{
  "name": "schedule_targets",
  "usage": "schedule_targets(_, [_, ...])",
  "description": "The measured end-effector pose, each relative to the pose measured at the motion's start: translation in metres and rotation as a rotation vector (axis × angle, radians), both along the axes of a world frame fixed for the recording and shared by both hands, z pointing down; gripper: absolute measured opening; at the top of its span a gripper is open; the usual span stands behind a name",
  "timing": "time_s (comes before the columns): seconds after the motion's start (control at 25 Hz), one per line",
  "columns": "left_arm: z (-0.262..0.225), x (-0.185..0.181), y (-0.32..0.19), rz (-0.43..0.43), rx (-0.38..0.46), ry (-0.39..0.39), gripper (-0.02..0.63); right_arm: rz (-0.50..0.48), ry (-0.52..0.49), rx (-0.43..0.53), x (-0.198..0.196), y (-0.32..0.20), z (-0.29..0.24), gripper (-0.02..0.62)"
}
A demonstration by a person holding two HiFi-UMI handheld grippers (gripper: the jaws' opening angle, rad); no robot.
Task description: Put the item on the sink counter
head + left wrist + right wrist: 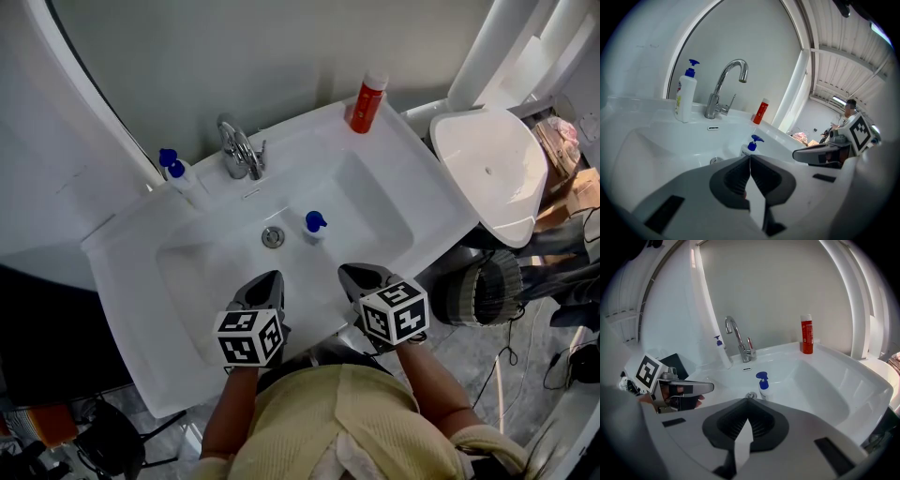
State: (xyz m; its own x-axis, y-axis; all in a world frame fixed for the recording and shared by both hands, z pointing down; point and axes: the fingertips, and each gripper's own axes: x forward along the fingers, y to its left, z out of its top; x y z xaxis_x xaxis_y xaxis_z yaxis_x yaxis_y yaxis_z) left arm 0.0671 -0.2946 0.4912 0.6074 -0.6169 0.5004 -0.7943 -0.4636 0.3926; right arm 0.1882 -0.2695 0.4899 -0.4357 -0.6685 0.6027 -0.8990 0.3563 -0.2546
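Note:
A small white bottle with a blue pump (314,226) stands upright in the white sink basin (375,211), just right of the drain (273,236). It also shows in the left gripper view (751,146) and the right gripper view (763,384). My left gripper (270,278) hovers over the basin's near side, shut and empty (749,157). Beside it, my right gripper (354,273) is likewise shut with nothing between its jaws (746,401). Both point toward the bottle and stay short of it.
A chrome faucet (240,150) rises at the back of the sink counter (127,248). A taller blue-pump soap bottle (176,172) stands to its left, a red bottle (367,101) at the back right corner. A toilet (492,169) and a wire bin (483,289) stand to the right.

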Motion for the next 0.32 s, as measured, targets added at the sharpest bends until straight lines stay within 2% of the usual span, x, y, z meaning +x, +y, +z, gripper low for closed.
schedule_targets(0.32, [0.0014, -0.0001, 0.0009, -0.001, -0.001, -0.003, 0.037, -0.012, -0.012, 0.002, -0.0032, 0.0009, -0.0002, 0.025])
